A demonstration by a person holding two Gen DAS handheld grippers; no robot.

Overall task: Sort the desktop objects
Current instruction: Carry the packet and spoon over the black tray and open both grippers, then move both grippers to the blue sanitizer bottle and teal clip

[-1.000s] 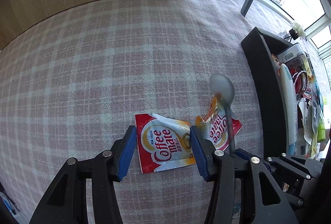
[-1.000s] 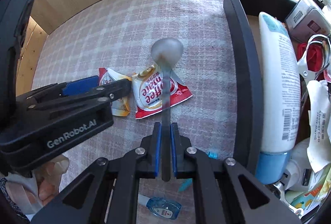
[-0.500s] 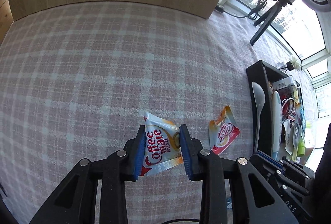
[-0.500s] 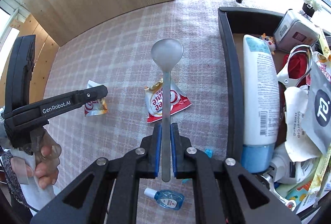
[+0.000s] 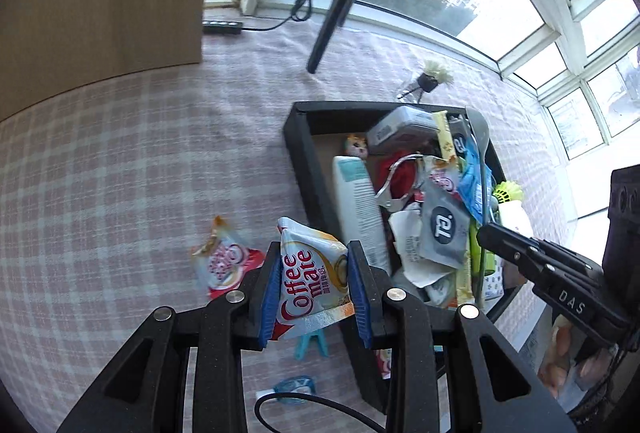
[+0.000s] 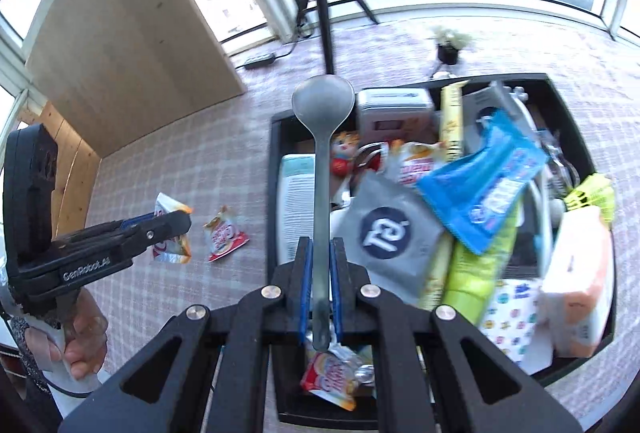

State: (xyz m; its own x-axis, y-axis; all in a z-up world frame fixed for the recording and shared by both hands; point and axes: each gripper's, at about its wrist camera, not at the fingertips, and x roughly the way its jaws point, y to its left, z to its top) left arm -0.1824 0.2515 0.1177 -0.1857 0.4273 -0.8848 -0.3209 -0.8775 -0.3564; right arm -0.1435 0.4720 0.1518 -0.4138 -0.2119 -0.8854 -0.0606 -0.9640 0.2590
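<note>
Since a second ago, both tools have risen from the checked bench cloth and swung toward the black tray; the Coffee-mate sachet, then flat on the cloth between spread pads, is now lifted clear.

Left tool point(image 5: 313, 291): blue pads pressed on either side of the Coffee-mate sachet point(image 5: 310, 275), which stands upright and slightly buckled between them, raised off the bench, just left of the tray's near wall.

Right tool point(image 6: 320, 287): clamped tight on the handle of a grey spoon point(image 6: 322, 161). Spoon bowl points to 12 o'clock, hanging above the tray's far-left corner.

Black tray point(image 5: 298, 145): at 3 o'clock of the left tool in the left wrist view. Crowded. Contents: white bottle point(image 5: 358, 209) along the left wall, grey pouch point(image 5: 444, 227) with round dark logo, blue packet point(image 6: 484, 185), lime-green tube point(image 6: 480, 269), yellow stick packet point(image 6: 452, 117), small tin point(image 5: 402, 129), further items too jumbled to name.

Second sachet point(image 5: 224, 261): red and orange, lying on the bench at 9 o'clock of the left tool, apart from the tray.

Small blue bottle point(image 5: 294, 387) and teal clip point(image 5: 311, 345): on the bench below the left tool's pads.

Bench point(image 5: 120, 173): pink-and-white checked cloth.
</note>
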